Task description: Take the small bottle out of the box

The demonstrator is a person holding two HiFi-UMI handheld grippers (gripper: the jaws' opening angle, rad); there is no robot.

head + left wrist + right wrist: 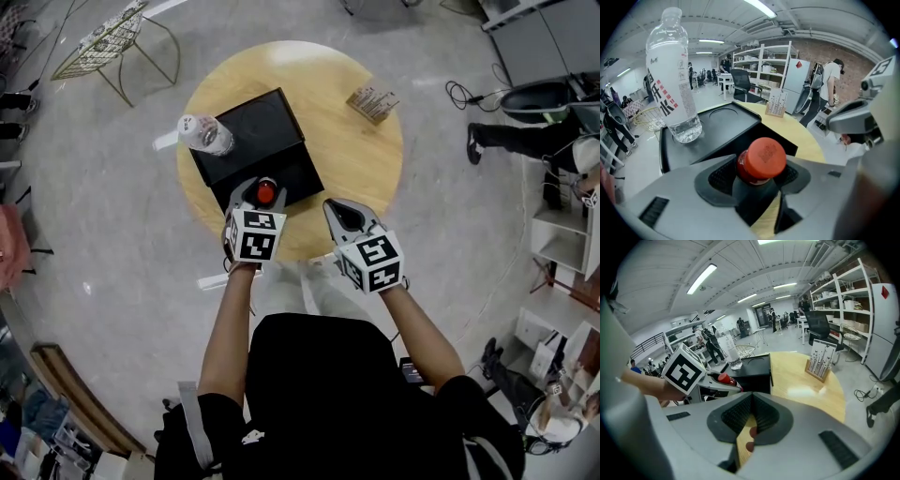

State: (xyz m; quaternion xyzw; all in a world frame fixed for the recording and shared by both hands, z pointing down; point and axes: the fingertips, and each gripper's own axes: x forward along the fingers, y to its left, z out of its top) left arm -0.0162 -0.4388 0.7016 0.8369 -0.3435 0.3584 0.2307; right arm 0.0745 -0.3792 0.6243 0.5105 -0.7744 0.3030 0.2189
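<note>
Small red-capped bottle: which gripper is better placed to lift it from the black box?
Left. The left gripper is clamped on the small bottle at the black box; the right gripper sits shut and empty beside it.

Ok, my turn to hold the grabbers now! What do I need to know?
Left gripper: shut on the small bottle, just under its red cap, over the near part of the box.
Right gripper: shut, empty, over the table at its near edge.
Water bottle: stands on the box's far part.
Done: small bottle gripped.
Left: lift it clear of the box.
</note>
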